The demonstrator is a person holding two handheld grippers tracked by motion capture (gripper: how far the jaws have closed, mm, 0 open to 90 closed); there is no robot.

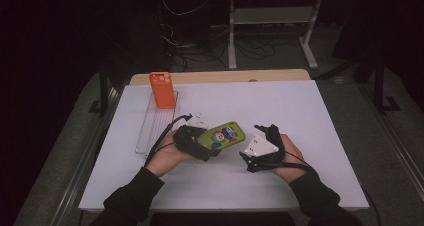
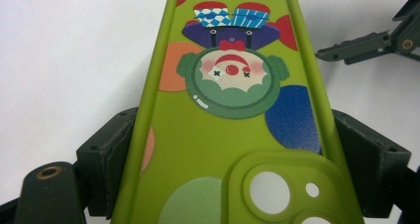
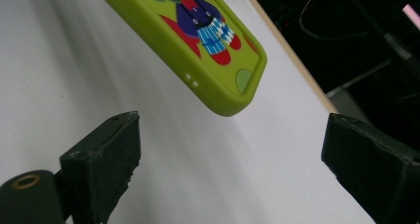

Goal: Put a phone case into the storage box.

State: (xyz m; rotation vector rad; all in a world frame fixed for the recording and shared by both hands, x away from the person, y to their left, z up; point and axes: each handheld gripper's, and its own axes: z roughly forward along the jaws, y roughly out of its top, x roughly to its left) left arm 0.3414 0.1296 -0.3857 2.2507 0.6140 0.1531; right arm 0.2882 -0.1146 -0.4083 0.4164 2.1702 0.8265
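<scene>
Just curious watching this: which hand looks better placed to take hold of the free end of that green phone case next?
Probably the right. The right gripper is open, with the green phone case just ahead of it. The left gripper is already shut on the case's camera end.

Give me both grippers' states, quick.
Left gripper: closed on the green phone case.
Right gripper: open, holding nothing, just short of the case's free end.

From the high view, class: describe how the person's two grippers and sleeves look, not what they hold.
Both forearms wear dark sleeves. The left gripper is black, with a black cable looping from it. The right gripper is also black and carries a pale grey three-cornered plate on top. Their blocky dark jaws look matte.
</scene>
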